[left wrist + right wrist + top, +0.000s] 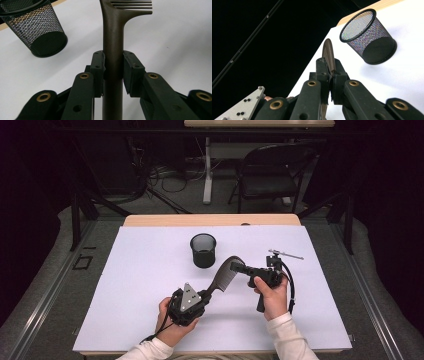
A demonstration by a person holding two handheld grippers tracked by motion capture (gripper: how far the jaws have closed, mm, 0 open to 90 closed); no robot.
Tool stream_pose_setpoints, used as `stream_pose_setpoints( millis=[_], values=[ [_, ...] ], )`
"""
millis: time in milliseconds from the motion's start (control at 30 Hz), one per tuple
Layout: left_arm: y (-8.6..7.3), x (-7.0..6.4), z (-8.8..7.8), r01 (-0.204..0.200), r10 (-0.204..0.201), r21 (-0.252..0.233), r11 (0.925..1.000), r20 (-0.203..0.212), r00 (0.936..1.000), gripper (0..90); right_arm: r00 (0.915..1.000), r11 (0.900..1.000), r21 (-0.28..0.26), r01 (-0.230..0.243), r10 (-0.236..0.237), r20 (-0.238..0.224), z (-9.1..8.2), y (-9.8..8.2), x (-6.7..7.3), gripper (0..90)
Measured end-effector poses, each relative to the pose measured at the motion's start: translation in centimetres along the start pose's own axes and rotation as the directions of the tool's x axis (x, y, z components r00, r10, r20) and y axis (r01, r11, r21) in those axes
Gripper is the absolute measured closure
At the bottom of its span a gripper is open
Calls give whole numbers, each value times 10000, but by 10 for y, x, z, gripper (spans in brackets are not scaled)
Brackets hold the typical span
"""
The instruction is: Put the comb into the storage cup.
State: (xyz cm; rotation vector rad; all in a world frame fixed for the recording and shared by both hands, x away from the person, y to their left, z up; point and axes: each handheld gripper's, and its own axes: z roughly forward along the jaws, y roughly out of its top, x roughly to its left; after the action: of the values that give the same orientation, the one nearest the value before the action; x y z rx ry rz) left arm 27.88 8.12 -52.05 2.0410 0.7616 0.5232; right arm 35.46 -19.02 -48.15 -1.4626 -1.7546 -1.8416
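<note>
Dark brown plastic comb [226, 274] held off white tabletop [150, 270], handle end low, teeth end high, nr upright black wire-mesh cup [203, 250].

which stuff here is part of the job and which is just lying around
In use:
comb, held at both ends
left gripper, on the handle
right gripper, on the toothed end
mesh cup, likely

Lying about:
folding chair
cables on the floor
</note>
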Motion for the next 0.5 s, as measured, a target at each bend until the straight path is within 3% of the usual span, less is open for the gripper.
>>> stream_pose_setpoints(
  millis=[500],
  values=[
    [0, 0, 0, 52, -52, -74, 10000, -25, 10000, 716, 10000, 9999, -117, -38, 37, -79, 0, -1, 1, 875]
  ],
)
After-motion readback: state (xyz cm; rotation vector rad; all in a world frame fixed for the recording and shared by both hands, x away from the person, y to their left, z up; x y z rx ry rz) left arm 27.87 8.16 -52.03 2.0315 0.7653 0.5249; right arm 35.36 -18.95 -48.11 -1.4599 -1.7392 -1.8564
